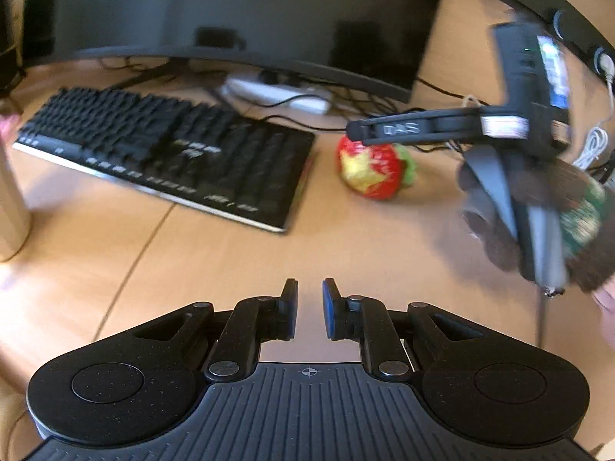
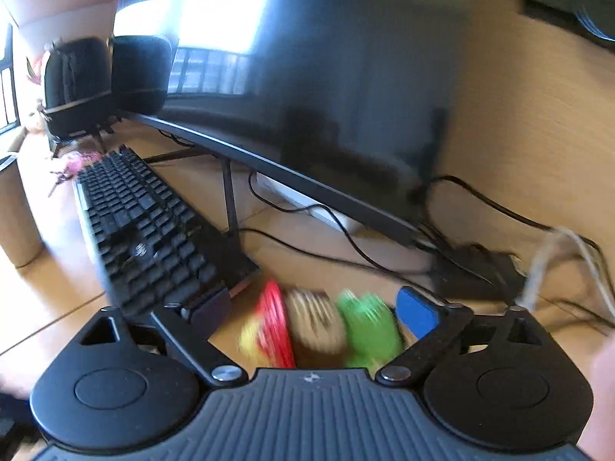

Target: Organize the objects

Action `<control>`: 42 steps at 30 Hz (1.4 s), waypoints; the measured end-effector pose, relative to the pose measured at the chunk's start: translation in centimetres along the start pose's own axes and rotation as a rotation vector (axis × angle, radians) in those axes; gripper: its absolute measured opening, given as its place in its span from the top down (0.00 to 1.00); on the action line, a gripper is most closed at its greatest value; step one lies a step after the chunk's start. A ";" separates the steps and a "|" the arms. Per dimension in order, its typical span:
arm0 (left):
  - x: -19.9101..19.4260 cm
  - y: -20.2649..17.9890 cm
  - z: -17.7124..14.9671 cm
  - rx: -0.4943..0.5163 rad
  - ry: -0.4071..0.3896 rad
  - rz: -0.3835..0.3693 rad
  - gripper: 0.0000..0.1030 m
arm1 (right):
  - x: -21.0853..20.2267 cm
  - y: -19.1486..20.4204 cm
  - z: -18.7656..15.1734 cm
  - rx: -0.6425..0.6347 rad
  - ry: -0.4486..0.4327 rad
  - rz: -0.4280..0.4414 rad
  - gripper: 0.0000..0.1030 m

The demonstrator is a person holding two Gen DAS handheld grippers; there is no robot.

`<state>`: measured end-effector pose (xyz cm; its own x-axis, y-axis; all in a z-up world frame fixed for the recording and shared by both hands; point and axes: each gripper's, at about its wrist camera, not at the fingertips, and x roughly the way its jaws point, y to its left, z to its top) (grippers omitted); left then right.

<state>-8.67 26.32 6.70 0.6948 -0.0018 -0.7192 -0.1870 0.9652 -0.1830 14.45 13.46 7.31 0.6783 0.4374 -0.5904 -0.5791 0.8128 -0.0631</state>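
While the left gripper [image 1: 309, 307] hangs over bare wooden desk [image 1: 230, 261] with its blue-padded jaws drawn nearly together on nothing, the red, yellow and green toy strawberry [image 1: 371, 169] lies well ahead of it and to its right, on the desk just past the right end of the black keyboard [image 1: 165, 153]. Farther ahead stands the dark monitor [image 1: 238, 11], with a white power strip [image 1: 276, 94] and tangled black cables under it. A pale cylinder [image 1: 11, 199] stands at the far left. The right gripper [image 1: 357, 130], held in a gloved hand [image 1: 538, 211], reaches in from the right, one finger just above the strawberry in the left wrist view. From the right wrist view, the right gripper [image 2: 311, 315] has its jaws spread wide and the strawberry [image 2: 319, 326], heavily blurred, sits between them; whether the pads touch it I cannot tell. The keyboard's corner [image 2: 215, 269] lies just beside the right gripper's left finger [image 2: 209, 309], close enough to crowd that side. Ahead to the right a black box [image 2: 476, 272] and loose white cable [image 2: 553, 257] lie on the desk, and two black rounded speakers [image 2: 103, 80] stand far ahead on the left.
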 end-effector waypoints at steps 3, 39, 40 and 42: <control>-0.5 1.4 0.3 -0.016 -0.011 -0.002 0.85 | 3.2 0.8 0.6 0.005 0.104 0.011 0.49; 1.8 -17.0 2.1 0.310 0.007 -0.208 0.85 | -17.1 -9.8 -16.5 0.157 0.193 -0.217 0.26; 1.6 -17.1 2.1 0.314 0.006 -0.178 0.85 | -16.4 -10.0 -16.5 0.171 0.206 -0.225 0.29; 1.1 -16.9 2.1 0.316 0.002 -0.144 0.85 | -15.7 -10.1 -16.1 0.209 0.214 -0.204 0.30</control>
<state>-3.27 10.55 10.37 0.6971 -0.1441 -0.7023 0.1371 0.9883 -0.0667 2.37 -7.81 4.30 0.6474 0.1854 -0.7392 -0.3216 0.9458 -0.0444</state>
